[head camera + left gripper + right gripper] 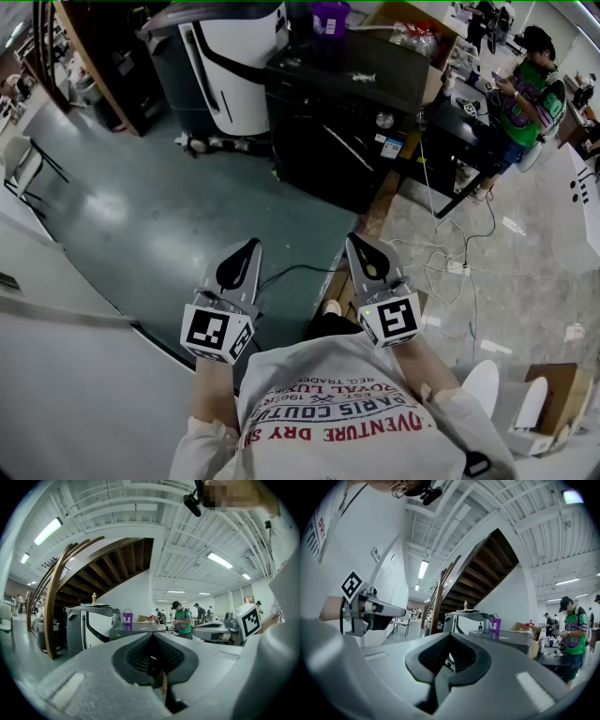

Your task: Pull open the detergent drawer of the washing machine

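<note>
The black washing machine [342,117] stands across the floor, well ahead of both grippers; it also shows small in the left gripper view [133,630] and the right gripper view [506,637]. From here I cannot make out its detergent drawer. My left gripper [249,244] and right gripper [359,240] are held side by side close to the person's chest, pointing level toward the machine. Both have their jaws together with nothing between them, as the left gripper [152,660] and the right gripper [449,660] show in their own views.
A white and black appliance [234,56] stands left of the washer, and a purple bucket [330,17] sits behind it. Cables [450,262] trail over the floor at right. A person in a green shirt [525,94] stands far right. A cardboard box [553,394] lies near right.
</note>
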{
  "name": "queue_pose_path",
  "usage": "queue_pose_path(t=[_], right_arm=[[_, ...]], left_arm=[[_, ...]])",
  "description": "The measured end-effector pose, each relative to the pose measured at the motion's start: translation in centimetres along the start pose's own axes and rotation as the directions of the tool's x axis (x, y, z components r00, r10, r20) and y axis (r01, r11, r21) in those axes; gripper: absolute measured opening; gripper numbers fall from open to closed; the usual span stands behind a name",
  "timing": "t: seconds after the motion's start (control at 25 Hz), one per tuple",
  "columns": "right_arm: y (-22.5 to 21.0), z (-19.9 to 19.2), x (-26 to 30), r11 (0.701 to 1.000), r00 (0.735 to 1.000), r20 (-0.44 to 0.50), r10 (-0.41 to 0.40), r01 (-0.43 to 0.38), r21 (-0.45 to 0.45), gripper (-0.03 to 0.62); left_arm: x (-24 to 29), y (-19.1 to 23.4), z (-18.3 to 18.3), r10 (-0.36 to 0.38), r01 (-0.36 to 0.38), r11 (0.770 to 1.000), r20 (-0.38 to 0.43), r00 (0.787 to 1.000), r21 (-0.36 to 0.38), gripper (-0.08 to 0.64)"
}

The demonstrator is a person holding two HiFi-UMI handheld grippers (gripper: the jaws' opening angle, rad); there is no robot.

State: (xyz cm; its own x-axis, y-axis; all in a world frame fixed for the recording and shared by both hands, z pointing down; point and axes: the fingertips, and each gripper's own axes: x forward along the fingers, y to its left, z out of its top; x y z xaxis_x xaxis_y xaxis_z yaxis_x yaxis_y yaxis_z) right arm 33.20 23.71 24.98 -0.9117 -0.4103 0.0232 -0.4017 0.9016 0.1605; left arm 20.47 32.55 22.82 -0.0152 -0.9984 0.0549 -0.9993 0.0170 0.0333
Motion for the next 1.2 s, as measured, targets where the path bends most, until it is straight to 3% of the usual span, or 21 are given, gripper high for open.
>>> queue_pose_path(t=[0.44,0.56,0.6,0.68,0.72,1.2], right_arm=[[0.3,0.0,0.3,1.0,1.0,-0.004,-0.02,0.02,0.007,0.0],[0.2,0.1,0.4,0.999,0.999,-0.007,-0.043,0.044,0.025,0.002],[0.3,0.1,0.5,0.999,0.999,-0.005,-0.047,0.047,0.027,0.002],[0.4,0.1,0.6,0.999,0.999,-0.007,-0.049,0.049,0.022,0.002],[0.5,0.0,0.7,0.999,0.999,-0.011,-0.049,0.049,0.019,0.002],[0.1,-2.9,5.4,0.999,0.997,-0.079,0.0,0.002,0.035,0.002]], left_arm=[[-0.2,0.6,-0.5,-0.004,0.005,1.0,0.003,1.0,-0.018,0.003],[-0.7,1.3,-0.2,0.013,-0.012,0.999,0.043,0.999,-0.036,0.003],[-0.9,1.6,0.1,0.025,-0.022,0.999,0.065,0.998,-0.047,0.016],[-1.2,2.1,0.5,0.037,-0.031,0.998,0.092,0.995,-0.062,0.197],[-1.2,2.3,0.3,0.04,-0.035,0.998,0.089,0.995,-0.06,0.247],[2.0,5.8,-3.9,0.039,-0.04,0.996,-0.02,0.999,-0.079,0.258]])
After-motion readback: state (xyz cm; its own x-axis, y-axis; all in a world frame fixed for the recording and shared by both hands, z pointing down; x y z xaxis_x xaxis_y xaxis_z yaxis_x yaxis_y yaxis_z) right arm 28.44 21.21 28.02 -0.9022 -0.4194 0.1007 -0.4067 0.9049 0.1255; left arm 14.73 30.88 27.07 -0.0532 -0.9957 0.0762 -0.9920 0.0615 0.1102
